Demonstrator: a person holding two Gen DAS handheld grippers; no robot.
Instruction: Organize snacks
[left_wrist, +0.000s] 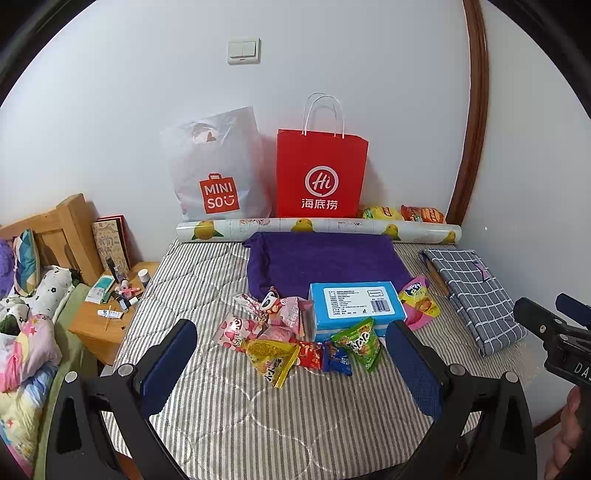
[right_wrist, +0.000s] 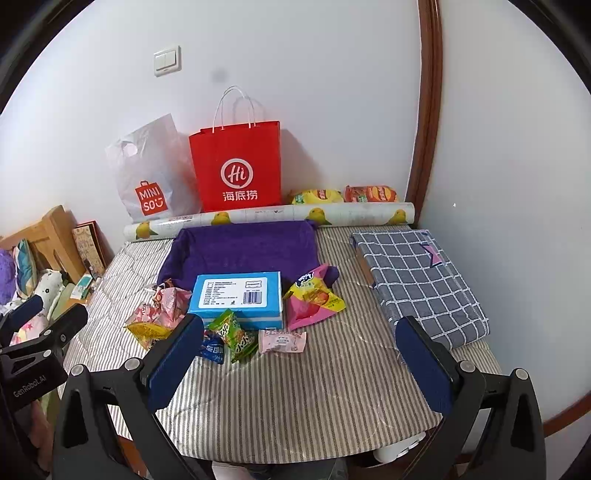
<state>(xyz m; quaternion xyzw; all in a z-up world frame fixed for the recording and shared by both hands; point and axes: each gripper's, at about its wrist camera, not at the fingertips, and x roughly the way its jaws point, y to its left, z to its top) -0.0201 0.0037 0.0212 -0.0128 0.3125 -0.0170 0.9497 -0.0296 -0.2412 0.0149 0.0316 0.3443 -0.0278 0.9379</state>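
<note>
Several small snack packets lie on the striped mattress (left_wrist: 229, 413) around a blue box (left_wrist: 354, 308): a green packet (left_wrist: 360, 341), a yellow one (left_wrist: 271, 356), red and blue ones (left_wrist: 325, 356), pink ones (left_wrist: 258, 321) and a pink-yellow bag (left_wrist: 419, 304). My left gripper (left_wrist: 291, 369) is open and empty, just in front of the pile. My right gripper (right_wrist: 299, 363) is open and empty, in front of the green packet (right_wrist: 234, 334) and a small pink packet (right_wrist: 282, 341). The blue box (right_wrist: 236, 299) and the pink-yellow bag (right_wrist: 310, 297) lie beyond it.
A red paper bag (left_wrist: 319, 173) and a white Miniso bag (left_wrist: 216, 173) stand against the wall behind a rolled lemon-print sheet (left_wrist: 317, 229). A purple cloth (left_wrist: 325, 258) and a folded checked cloth (left_wrist: 476, 291) lie on the mattress. Two snack bags (left_wrist: 400, 214) sit by the wall. A cluttered nightstand (left_wrist: 110, 314) stands at left.
</note>
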